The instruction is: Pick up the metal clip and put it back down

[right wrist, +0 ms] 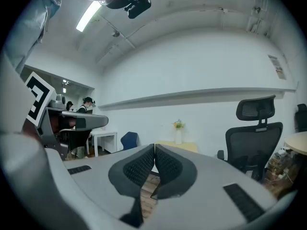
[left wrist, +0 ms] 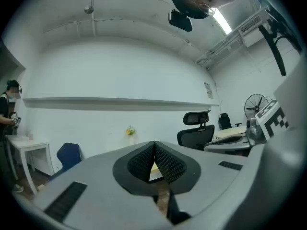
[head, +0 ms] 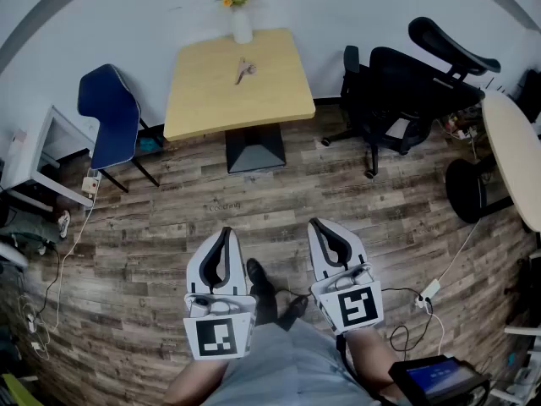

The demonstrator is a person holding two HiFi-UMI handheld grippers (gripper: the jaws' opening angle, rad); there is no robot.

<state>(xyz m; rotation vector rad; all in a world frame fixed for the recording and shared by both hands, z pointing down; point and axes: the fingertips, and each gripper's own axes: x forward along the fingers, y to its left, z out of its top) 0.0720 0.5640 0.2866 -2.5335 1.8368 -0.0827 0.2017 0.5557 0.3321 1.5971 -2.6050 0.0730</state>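
On a wood-plank floor point(head: 169, 227) in an office, a person stands well back from a pale wooden desk point(head: 203, 108), and the task appears not yet begun. A black office chair point(head: 414, 83) sits off the desk's right edge and a blue chair point(head: 110, 117) off its left edge. The near edge faces the person across bare planks.

The left gripper point(head: 226, 235) and right gripper point(head: 321, 224) are held low by the body. Both have their padded jaws pressed together at the tips with nothing between them.

A white vase point(head: 242, 25) of flowers stands at the middle of the desk's far edge. The metal clip point(head: 244, 70) lies alone just in front of it, near the desk's centre and away from every edge.

The step in hand looks like the walk-up. It is best made straight to the near edge, with one gripper's jaws parted before it comes down over the clip. A squeeze across the clip's body and a short vertical lift should keep it off the vase. The bare desktop around the clip gives plenty of room to set it back down. A cable point(head: 456, 260) trails on the floor to the right, away from the direct path.
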